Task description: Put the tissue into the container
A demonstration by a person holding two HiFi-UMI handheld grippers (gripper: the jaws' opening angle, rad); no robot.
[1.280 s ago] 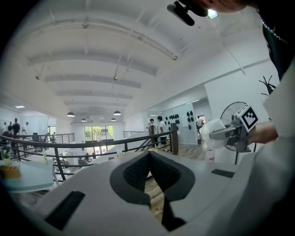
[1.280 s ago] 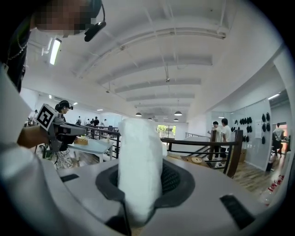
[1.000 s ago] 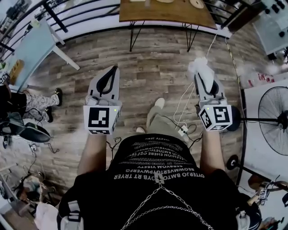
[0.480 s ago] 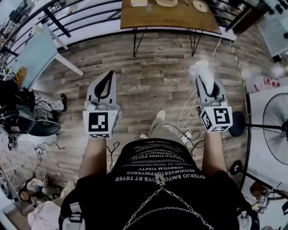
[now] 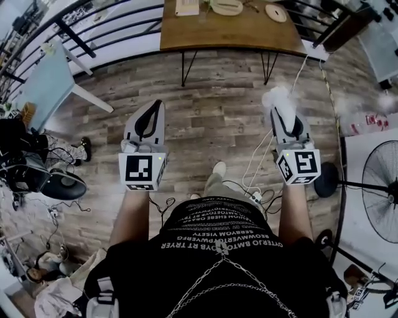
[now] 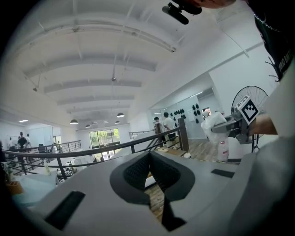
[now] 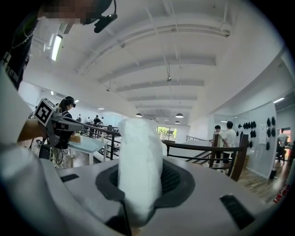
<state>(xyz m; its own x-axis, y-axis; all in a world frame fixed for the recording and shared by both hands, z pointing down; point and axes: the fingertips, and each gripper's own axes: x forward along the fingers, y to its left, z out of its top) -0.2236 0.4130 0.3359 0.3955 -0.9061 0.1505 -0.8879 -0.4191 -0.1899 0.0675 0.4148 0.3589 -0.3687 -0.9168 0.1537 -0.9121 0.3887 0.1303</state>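
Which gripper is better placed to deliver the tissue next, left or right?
Right. The right gripper has its jaws clamped on the crumpled white tissue and points toward the brown wooden table. The left gripper is shut with nothing in it.

Wooden table (image 5: 236,34) bears a pale box (image 5: 186,7), oval dish (image 5: 226,7), round disc (image 5: 276,12)

A wood-plank floor (image 5: 211,105) fills the head view. At the top stands a wooden surface (image 5: 236,28) on thin black legs, with a black railing (image 5: 76,38) to its left. A pale blue table (image 5: 43,87) sits at left, a fan (image 5: 382,186) at right, and white cables (image 5: 258,155) lie on the floor.
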